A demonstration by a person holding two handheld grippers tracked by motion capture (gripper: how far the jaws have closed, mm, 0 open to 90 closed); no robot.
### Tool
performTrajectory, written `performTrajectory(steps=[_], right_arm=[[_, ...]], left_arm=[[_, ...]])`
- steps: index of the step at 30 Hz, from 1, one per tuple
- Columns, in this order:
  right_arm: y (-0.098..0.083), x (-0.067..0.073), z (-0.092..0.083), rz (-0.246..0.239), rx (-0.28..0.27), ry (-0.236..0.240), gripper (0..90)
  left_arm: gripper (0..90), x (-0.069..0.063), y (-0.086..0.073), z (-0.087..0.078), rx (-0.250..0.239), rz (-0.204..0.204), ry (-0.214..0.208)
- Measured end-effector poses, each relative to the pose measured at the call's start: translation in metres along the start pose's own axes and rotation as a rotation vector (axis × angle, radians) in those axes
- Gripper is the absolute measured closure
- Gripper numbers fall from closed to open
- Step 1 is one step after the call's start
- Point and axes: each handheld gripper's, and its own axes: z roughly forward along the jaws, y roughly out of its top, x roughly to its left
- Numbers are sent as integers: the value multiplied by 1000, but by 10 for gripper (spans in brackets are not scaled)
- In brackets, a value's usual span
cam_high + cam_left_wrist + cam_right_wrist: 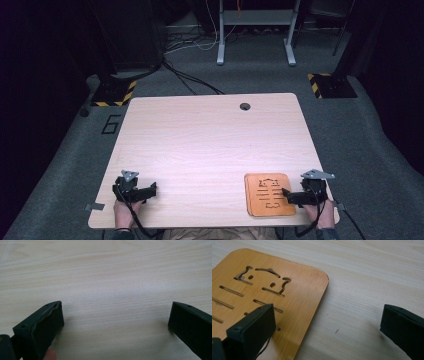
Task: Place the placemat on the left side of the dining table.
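While jaws gape, right gripper [286,193] over wooden trivet [268,194], table [210,140]

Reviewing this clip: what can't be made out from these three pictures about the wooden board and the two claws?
- Wooden board, right gripper view: its near and left parts are cut off by the frame edges and covered by the right claw.
- Board cut-outs, high view: too small to read.
- Board's underside: hidden against the table.
- Left claw, left gripper view: its body is cut off by the bottom edge.
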Motion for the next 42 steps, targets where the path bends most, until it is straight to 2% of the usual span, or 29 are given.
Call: performTrajectory(steps=[8,13,18,23,26,30,39,41,42], right_arm=[[-3,-4,-2,23,2,4,0],[-6,-13,-3,39,-8,17,0],[-8,-19,-6,48,-10,-3,0],[-10,-23,-7,55,-13,2,0],[-11,-25,-9,48,-4,-28,0],[-14,-30,-11,53,-6,-42,0],[-14,-30,-11,56,-16,-45,0],[-14,-30,-10,56,-18,-45,0],[-14,-30,-10,55,-19,-45,0]], left_arm=[[0,0,0,0,0,0,0],[0,0,0,0,0,0,0],[0,0,0,0,0,-1,0],[0,0,0,0,1,-2,0],[0,0,0,0,0,-1,1],[0,0,0,0,1,-2,1],[0,-1,0,-1,4,-4,8],[0,-2,0,-1,4,-8,12],[0,-4,0,-2,3,-26,-1]])
